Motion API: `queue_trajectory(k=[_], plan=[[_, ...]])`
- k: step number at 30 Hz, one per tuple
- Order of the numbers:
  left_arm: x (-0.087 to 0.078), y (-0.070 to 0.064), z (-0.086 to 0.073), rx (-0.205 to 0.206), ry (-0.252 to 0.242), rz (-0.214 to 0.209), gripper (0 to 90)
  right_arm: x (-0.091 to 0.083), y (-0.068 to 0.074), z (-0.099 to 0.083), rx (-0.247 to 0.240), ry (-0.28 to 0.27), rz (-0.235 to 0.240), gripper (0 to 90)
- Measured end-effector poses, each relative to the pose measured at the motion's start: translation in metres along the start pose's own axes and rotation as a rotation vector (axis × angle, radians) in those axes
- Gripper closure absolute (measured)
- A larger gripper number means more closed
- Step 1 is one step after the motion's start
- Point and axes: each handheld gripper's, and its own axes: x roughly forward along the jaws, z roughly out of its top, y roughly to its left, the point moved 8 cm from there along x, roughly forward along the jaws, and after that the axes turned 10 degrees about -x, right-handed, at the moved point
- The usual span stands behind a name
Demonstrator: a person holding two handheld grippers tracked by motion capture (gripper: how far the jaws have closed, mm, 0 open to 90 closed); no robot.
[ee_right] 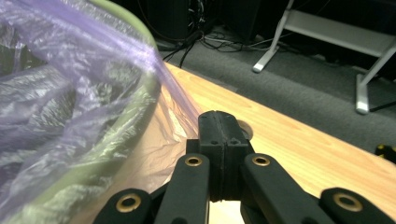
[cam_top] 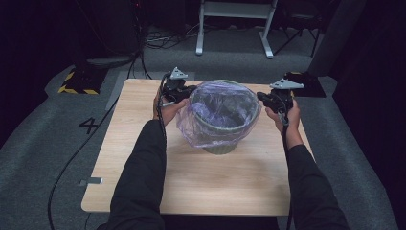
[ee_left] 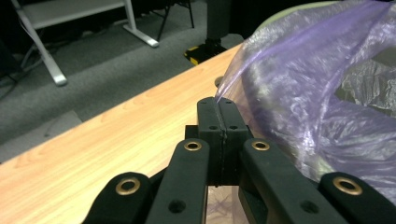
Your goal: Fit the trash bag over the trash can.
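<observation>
Green waste bin (cam_top: 221, 143) stands upright near the middle of the wooden table (cam_top: 143, 187), a bit toward the far edge, w/ a translucent purple bin liner (cam_top: 191, 125) draped in it and folded out over the rim; liner hangs partway down the outside on the person's left. Left gripper (cam_top: 184, 91) sits at the bin's left rim, held by the left hand (cam_top: 165, 108); right gripper (cam_top: 267, 98) at the bin's right rim, held by the right hand (cam_top: 287, 117). Both forearms in dark sleeves come in from the bottom of the high view, one each side of the bin. In the left gripper view the left gripper (ee_left: 217, 103) has its jaws pressed together, w/ an edge of the liner (ee_left: 299, 93) pinched at the tips & pulled taut toward the bin. In the right gripper view the right gripper (ee_right: 219, 116) is likewise closed tight on a stretched strip of liner (ee_right: 84, 93) running from the green rim (ee_right: 140, 93) to the jaw tips. Liner film looks crinkled inside the bin. Table top bare wood around the bin in both gripper views. Beyond the table: grey carpet floor (cam_top: 43, 124), a white metal frame (cam_top: 234, 28) & cables on the floor at the far side.
</observation>
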Motion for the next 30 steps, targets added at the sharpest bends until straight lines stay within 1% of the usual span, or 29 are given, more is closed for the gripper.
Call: queue_trajectory(k=[1, 2, 3, 6, 7, 9, 11, 14, 16, 17, 18, 19, 20, 21, 23, 25, 26, 27, 28, 30], plan=[[0.001, 0.000, 0.000, -0.009, -0.001, -0.002, 89.8, 0.002, 0.001, -0.001, 0.004, 0.002, 0.005, 90.0], [0.002, 0.001, 0.000, 0.003, 0.007, -0.001, 89.8, 0.004, 0.001, -0.002, 0.005, 0.008, 0.002, 90.0], [0.003, 0.002, 0.001, 0.004, 0.008, 0.005, 89.9, 0.006, 0.001, -0.002, 0.010, 0.010, 0.005, 90.0], [0.007, 0.004, 0.003, -0.014, 0.011, 0.008, 89.8, 0.011, -0.002, -0.004, 0.039, 0.010, 0.005, 90.0], [0.008, 0.005, 0.002, -0.013, 0.019, 0.012, 89.8, 0.012, -0.003, -0.005, 0.053, 0.013, 0.006, 90.0], [0.012, 0.005, 0.001, -0.015, 0.031, 0.015, 89.8, 0.017, -0.004, -0.006, 0.063, 0.022, 0.012, 90.0], [0.015, 0.006, -0.003, -0.026, 0.043, 0.015, 89.8, 0.021, -0.001, -0.008, 0.073, 0.035, 0.022, 90.0], [0.019, 0.008, -0.009, -0.052, 0.055, -0.003, 89.8, 0.026, 0.004, -0.011, 0.069, 0.049, 0.042, 90.0], [0.021, 0.011, -0.014, -0.064, 0.069, 0.001, 89.8, 0.028, 0.006, -0.013, 0.075, 0.053, 0.052, 90.0], [0.023, 0.013, -0.018, -0.068, 0.090, 0.004, 89.8, 0.029, 0.007, -0.015, 0.072, 0.062, 0.051, 90.0], [0.023, 0.015, -0.022, -0.085, 0.095, 0.003, 89.8, 0.030, 0.007, -0.017, 0.067, 0.077, 0.047, 90.0], [0.022, 0.018, -0.024, -0.100, 0.082, -0.004, 89.8, 0.031, 0.007, -0.020, 0.066, 0.077, 0.046, 90.0], [0.021, 0.019, -0.025, -0.115, 0.073, -0.013, 89.8, 0.031, 0.007, -0.021, 0.080, 0.061, 0.059, 90.0], [0.019, 0.020, -0.027, -0.122, 0.067, -0.022, 89.8, 0.031, 0.008, -0.023, 0.084, 0.055, 0.066, 90.0], [0.016, 0.020, -0.032, -0.108, 0.070, -0.032, 89.7, 0.030, 0.009, -0.028, 0.080, 0.056, 0.072, 90.0], [0.011, 0.022, -0.037, -0.101, 0.070, -0.031, 89.6, 0.029, 0.008, -0.035, 0.085, 0.060, 0.075, 90.0], [0.009, 0.024, -0.039, -0.112, 0.063, -0.033, 88.2, 0.028, 0.007, -0.038, 0.091, 0.059, 0.079, 90.0], [0.006, 0.027, -0.041, -0.118, 0.062, -0.021, 86.5, 0.027, 0.007, -0.040, 0.104, 0.051, 0.087, 90.0], [0.002, 0.029, -0.044, -0.126, 0.063, -0.026, 83.4, 0.025, 0.006, -0.043, 0.106, 0.049, 0.084, 90.0], [-0.005, 0.033, -0.047, -0.124, 0.033, -0.024, 80.2, 0.022, 0.006, -0.048, 0.107, 0.044, 0.090, 90.0]])
